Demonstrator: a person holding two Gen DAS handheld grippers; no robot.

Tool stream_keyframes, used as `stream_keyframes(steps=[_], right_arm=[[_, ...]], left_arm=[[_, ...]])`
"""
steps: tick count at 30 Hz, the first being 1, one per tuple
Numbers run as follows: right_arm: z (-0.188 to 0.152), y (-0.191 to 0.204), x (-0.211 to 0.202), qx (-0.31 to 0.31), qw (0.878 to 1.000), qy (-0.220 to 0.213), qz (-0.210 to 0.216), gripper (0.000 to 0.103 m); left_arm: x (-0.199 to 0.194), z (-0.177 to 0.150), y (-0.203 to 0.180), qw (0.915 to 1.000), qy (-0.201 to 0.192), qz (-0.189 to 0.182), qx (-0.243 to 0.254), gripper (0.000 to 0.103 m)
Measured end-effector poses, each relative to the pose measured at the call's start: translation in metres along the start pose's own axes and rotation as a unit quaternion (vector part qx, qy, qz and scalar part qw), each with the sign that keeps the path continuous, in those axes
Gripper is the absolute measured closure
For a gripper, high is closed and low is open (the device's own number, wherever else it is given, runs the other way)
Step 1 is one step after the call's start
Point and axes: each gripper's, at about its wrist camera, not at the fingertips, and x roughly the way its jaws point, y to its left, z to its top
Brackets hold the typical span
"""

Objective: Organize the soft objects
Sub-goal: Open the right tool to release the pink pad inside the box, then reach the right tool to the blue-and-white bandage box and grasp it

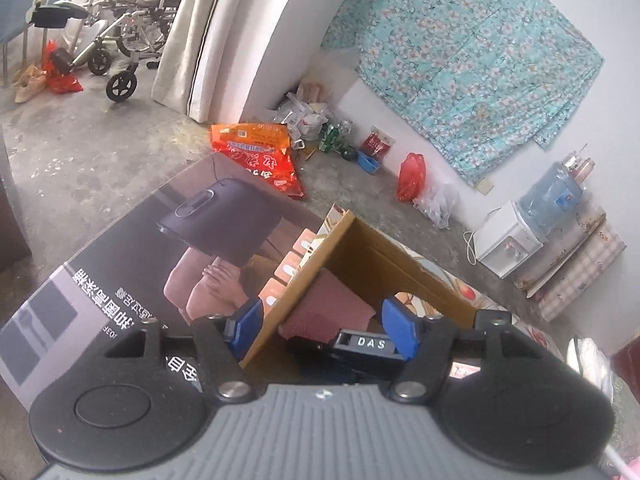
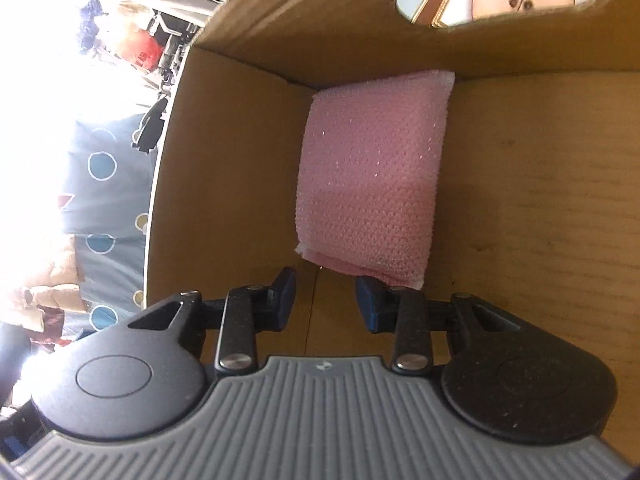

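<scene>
Both grippers hang empty over the cardboard box (image 2: 224, 184), left gripper (image 1: 322, 326) half open, right gripper (image 2: 326, 294) narrower; pink folded cloth (image 2: 368, 176) lies inside, centre frame, against the far corner; placing looks done; next, likely fetch another soft item.

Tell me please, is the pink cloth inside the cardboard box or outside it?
Inside. The pink cloth lies folded on the floor of the cardboard box, in a corner against its walls.
</scene>
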Motion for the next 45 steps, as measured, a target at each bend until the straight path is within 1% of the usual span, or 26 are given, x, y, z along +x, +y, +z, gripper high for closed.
stream_keyframes(steps=[2, 3, 4, 8, 10, 13, 17, 18, 19, 22, 24, 26, 31, 33, 34, 35, 38, 43, 45], right_arm=[[-0.005, 0.001, -0.007, 0.0, 1.0, -0.002, 0.008, 0.067], [-0.008, 0.003, -0.013, -0.01, 1.0, -0.005, 0.011, 0.063], [-0.011, 0.007, -0.022, -0.019, 1.0, -0.013, 0.011, 0.057], [-0.027, 0.014, -0.07, -0.039, 0.998, -0.04, 0.031, 0.053], [-0.035, 0.016, -0.101, -0.047, 0.996, -0.058, 0.046, 0.052], [-0.046, 0.011, -0.151, -0.05, 0.993, -0.089, 0.063, 0.05], [-0.056, 0.003, -0.222, -0.051, 0.986, -0.128, 0.098, 0.05], [-0.063, 0.003, -0.238, -0.056, 0.984, -0.139, 0.101, 0.05], [-0.069, 0.006, -0.257, -0.064, 0.982, -0.15, 0.096, 0.05], [-0.1, -0.008, -0.306, -0.097, 0.976, -0.181, 0.072, 0.049], [-0.128, -0.024, -0.339, -0.116, 0.971, -0.202, 0.055, 0.045], [-0.157, -0.05, -0.369, -0.115, 0.968, -0.219, 0.041, 0.044], [-0.227, -0.123, -0.401, -0.086, 0.961, -0.263, 0.023, 0.04], [-0.248, -0.151, -0.397, -0.062, 0.957, -0.282, 0.016, 0.039], [-0.257, -0.164, -0.394, -0.048, 0.956, -0.291, 0.015, 0.039], [-0.262, -0.175, -0.389, -0.038, 0.954, -0.298, 0.016, 0.039], [-0.282, -0.196, -0.384, -0.016, 0.948, -0.318, 0.018, 0.037], [-0.31, -0.219, -0.393, 0.006, 0.94, -0.34, 0.023, 0.035], [-0.312, -0.225, -0.39, 0.015, 0.937, -0.348, 0.015, 0.035]], left_arm=[[-0.002, -0.003, 0.0, 1.0, 0.005, 0.0, -0.001, 0.035], [-0.004, -0.005, 0.0, 1.0, 0.006, -0.001, -0.002, 0.035], [-0.006, -0.007, -0.001, 1.0, 0.007, -0.004, -0.001, 0.034], [-0.027, -0.018, -0.008, 0.9999, -0.006, -0.014, 0.004, 0.032], [-0.041, -0.025, -0.012, 0.9996, -0.018, -0.021, 0.01, 0.03], [-0.059, -0.035, -0.02, 0.999, -0.026, -0.029, 0.022, 0.03], [-0.082, -0.058, -0.035, 0.9972, -0.024, -0.053, 0.046, 0.029], [-0.086, -0.066, -0.04, 0.9964, -0.02, -0.061, 0.055, 0.028], [-0.091, -0.076, -0.046, 0.995, -0.013, -0.072, 0.068, 0.027], [-0.096, -0.107, -0.062, 0.9893, 0.009, -0.103, 0.103, 0.026], [-0.097, -0.133, -0.075, 0.9838, 0.027, -0.124, 0.127, 0.025], [-0.093, -0.158, -0.085, 0.9787, 0.047, -0.139, 0.144, 0.024], [-0.079, -0.214, -0.096, 0.9647, 0.095, -0.174, 0.173, 0.024], [-0.071, -0.232, -0.102, 0.958, 0.122, -0.182, 0.185, 0.024], [-0.07, -0.24, -0.105, 0.9568, 0.126, -0.18, 0.19, 0.021], [-0.072, -0.246, -0.109, 0.9574, 0.112, -0.171, 0.205, 0.021], [-0.076, -0.254, -0.116, 0.9557, 0.098, -0.153, 0.231, 0.02], [-0.079, -0.262, -0.127, 0.9468, 0.102, -0.163, 0.258, 0.02], [-0.079, -0.262, -0.131, 0.9447, 0.105, -0.169, 0.261, 0.02]])
